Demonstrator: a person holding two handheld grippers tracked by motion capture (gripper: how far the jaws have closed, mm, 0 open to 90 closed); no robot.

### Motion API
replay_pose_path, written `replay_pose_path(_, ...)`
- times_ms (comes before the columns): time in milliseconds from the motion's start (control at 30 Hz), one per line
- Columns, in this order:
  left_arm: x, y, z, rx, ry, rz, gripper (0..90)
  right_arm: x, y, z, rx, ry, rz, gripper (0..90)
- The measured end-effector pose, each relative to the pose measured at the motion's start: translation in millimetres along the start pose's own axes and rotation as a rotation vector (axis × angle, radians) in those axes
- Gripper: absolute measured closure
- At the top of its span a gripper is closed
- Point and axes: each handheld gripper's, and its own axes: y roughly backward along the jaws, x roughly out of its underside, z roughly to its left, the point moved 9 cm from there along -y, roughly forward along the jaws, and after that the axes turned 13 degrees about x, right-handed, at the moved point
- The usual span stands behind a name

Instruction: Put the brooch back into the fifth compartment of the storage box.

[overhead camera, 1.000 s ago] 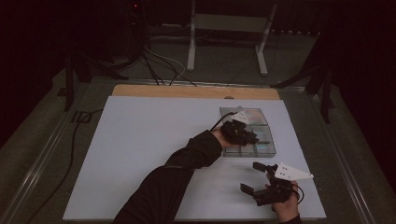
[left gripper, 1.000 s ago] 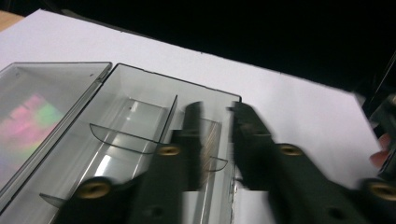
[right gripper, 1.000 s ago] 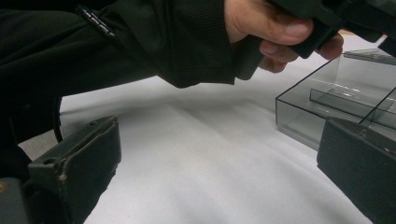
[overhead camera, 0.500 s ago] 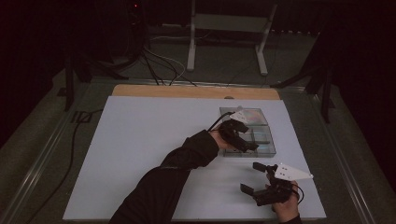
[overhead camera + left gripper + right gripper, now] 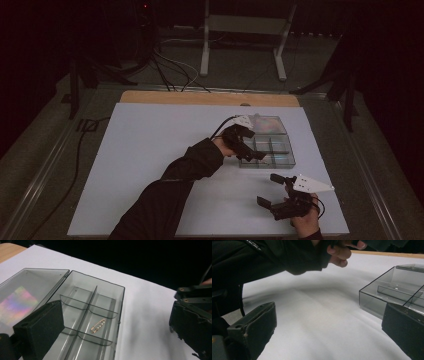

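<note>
Lying in a middle slot of the clear box [image 5: 95, 312], the tiny gold pin [image 5: 98, 325] looks light, thin and slippery; pinch it across its middle. The left hand-held gripper [image 5: 115, 322] has just been opening wide and holds nothing; the right hand-held gripper [image 5: 329, 332] is wide open, empty.

Dim room in the high view: the surroundings sink into near black, and the pale desk [image 5: 150, 165] is the one lit area, evenly and softly, with a cool bluish cast. The dark sleeve [image 5: 165, 200] loses all detail against it. Left gripper view is brighter and fairly sharp at the middle: the clear box [image 5: 97, 315] shows crisp dividers, a rainbow sheen glares off its open lid [image 5: 17, 302], and a soft grey shadow lies on the desk to its right. The near tongs are blurred, out of focus. Right gripper view: a broad, soft shadow runs under the arm [image 5: 262, 257], the box edges are sharp, and the near tongs are smeared.
</note>
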Motion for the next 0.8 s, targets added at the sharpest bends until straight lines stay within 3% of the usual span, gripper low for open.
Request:
replay_pose_path(33, 0.7, 2.6, 0.8, -0.012, -0.015, -0.003, 1.1, 0.4, 0.0, 0.2, -0.001, 0.001, 0.002, 0.0)
replay_pose_path(367, 13.0, 25.7, -1.7, -0.012, -0.007, 0.004, 1.0, -0.3, 1.5, 0.1, 0.004, 0.001, -0.005, 0.0)
replay_pose_path(433, 20.0, 36.4, -3.2, -0.003, -0.001, 0.005, 1.1, 0.7, 0.8, 0.3, 0.004, 0.001, 0.002, 0.0)
replay_pose_path(800, 47.8, 78.6, -1.7, -0.066, 0.031, -0.001, 1.1, 2.0, -0.9, -0.2, 0.008, -0.002, 0.01, 0.0)
